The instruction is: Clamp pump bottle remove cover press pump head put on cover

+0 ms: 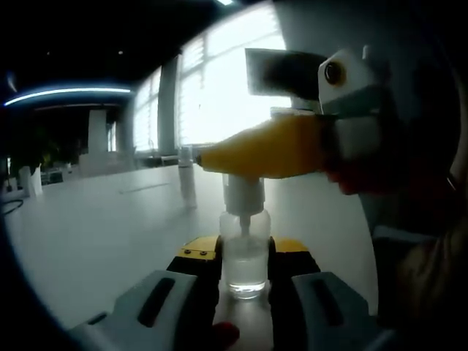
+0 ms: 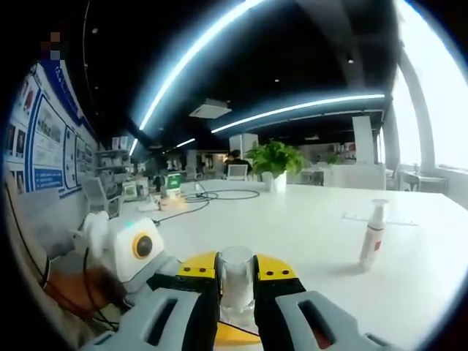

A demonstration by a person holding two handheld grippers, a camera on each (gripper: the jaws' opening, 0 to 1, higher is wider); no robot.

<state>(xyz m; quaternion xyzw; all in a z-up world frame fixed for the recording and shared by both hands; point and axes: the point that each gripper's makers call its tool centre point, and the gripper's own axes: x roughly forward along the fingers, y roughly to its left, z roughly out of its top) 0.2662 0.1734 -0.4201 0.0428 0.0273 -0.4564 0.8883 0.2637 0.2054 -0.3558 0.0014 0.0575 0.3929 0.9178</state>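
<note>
Between the two jaws of the left claw [image 1: 245,281], in the left gripper view, stands the pump bottle [image 1: 245,256]: a small clear bottle, upright, its long axis rising straight out of the jaws, which press on its lower body from both sides. The white pump head [image 1: 243,191] sits at the top of that axis, just above the left claw and bare of any cover.

Directly over the pump head comes the right claw [image 1: 219,157], reaching in from the right of that view with its yellow jaws lying across the bottle's axis, roughly level. It appears to touch or hang just above the pump head; the pictures do not settle which.

In the right gripper view, the right claw [image 2: 237,281] has its jaws closed on a clear, cup-like piece [image 2: 236,281] held upright between them, which I judge to be the cover. Down and to the left of it shows the body of the left claw.

So the coming move turns on one line: the cover and the pump head share the bottle's upright axis, the right claw being the nearer one, above; the left only steadies. I judge the step to be either pressing the pump or seating the cover, both straight down.

Farther out, beyond both claws, a second pump bottle [image 2: 374,234] stands upright and well apart on the white tabletop [image 2: 307,219]. A potted plant [image 2: 275,161] sits far off.
</note>
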